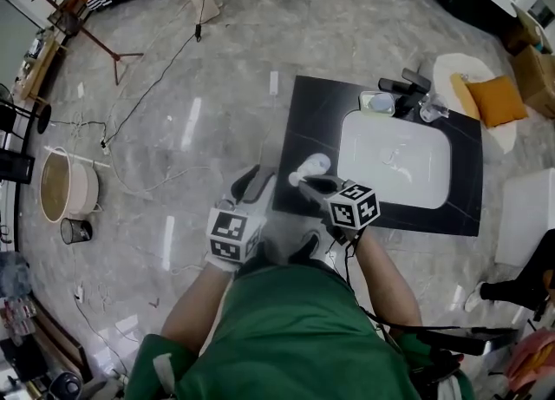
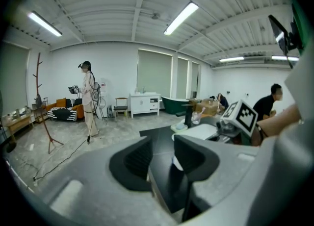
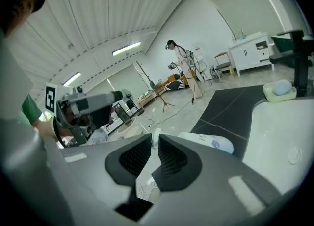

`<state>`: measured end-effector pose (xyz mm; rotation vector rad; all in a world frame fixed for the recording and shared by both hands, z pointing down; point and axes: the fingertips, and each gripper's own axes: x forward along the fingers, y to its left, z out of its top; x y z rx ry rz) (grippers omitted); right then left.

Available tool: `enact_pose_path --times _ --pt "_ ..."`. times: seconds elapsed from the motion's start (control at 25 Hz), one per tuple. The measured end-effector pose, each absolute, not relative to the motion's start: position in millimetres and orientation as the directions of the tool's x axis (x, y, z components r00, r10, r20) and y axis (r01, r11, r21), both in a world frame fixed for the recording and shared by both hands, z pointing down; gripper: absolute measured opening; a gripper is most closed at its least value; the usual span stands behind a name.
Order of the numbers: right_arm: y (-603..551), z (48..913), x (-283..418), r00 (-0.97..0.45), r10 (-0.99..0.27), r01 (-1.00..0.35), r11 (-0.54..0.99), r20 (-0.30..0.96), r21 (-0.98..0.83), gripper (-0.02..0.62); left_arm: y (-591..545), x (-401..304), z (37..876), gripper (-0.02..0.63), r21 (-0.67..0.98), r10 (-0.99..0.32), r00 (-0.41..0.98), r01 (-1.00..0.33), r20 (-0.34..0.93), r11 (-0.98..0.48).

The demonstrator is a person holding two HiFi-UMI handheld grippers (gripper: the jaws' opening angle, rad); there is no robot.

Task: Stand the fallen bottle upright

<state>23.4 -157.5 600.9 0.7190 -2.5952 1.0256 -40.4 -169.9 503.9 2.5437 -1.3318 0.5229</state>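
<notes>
A white bottle (image 1: 314, 166) hangs tilted over the front left part of the black counter (image 1: 303, 129), beside the white sink (image 1: 395, 160). My right gripper (image 1: 301, 181) is shut on its cap end. In the right gripper view the pads (image 3: 169, 154) pinch the white cap (image 3: 155, 137), and the bottle's body (image 3: 208, 142) stretches away to the right. My left gripper (image 1: 253, 183) hovers at the counter's left edge, apart from the bottle. Its jaws (image 2: 162, 156) stand open with only the counter showing between them.
A black faucet (image 1: 403, 86), a soap dish (image 1: 377, 101) and a glass (image 1: 431, 110) stand behind the sink. On the floor are cables, a coat stand (image 1: 87, 34), a round basket (image 1: 65, 183) and an orange cushion (image 1: 496, 99). A person in white (image 2: 88, 97) stands far off.
</notes>
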Motion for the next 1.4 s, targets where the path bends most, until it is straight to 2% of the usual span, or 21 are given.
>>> enact_pose_path --times 0.24,0.56,0.8,1.08,1.32,1.4 --pt "-171.0 585.2 38.6 -0.867 -0.414 -0.47 0.499 0.276 -0.729 0.044 -171.6 -45.0 496.5 0.137 0.043 -0.763 0.51 -0.841 0.398 -0.54" --pt "-196.9 575.4 80.3 -0.783 -0.603 -0.393 0.291 0.152 -0.872 0.044 -175.1 -36.9 498.7 0.137 0.064 -0.726 0.559 -0.808 0.401 -0.586" --pt "-207.0 579.1 102.1 -0.704 -0.699 -0.33 0.161 0.129 -0.93 0.044 -187.8 -33.8 496.0 0.137 0.07 -0.697 0.598 -0.776 0.396 -0.627" --pt "-204.9 579.6 111.7 -0.646 -0.756 -0.298 0.128 0.101 -0.946 0.048 -200.5 -25.4 495.2 0.137 0.08 -0.65 0.652 -0.727 0.39 -0.681" --pt "-203.7 579.6 112.8 -0.605 -0.779 -0.408 0.127 0.164 -0.904 0.06 -206.7 -22.5 492.3 0.137 0.088 -0.621 0.687 -0.695 0.377 -0.714" --pt "-204.4 579.3 113.1 -0.588 -0.778 -0.494 0.129 0.221 -0.86 0.1 -208.8 -25.0 491.9 0.137 0.091 -0.617 0.692 -0.69 0.375 -0.718"
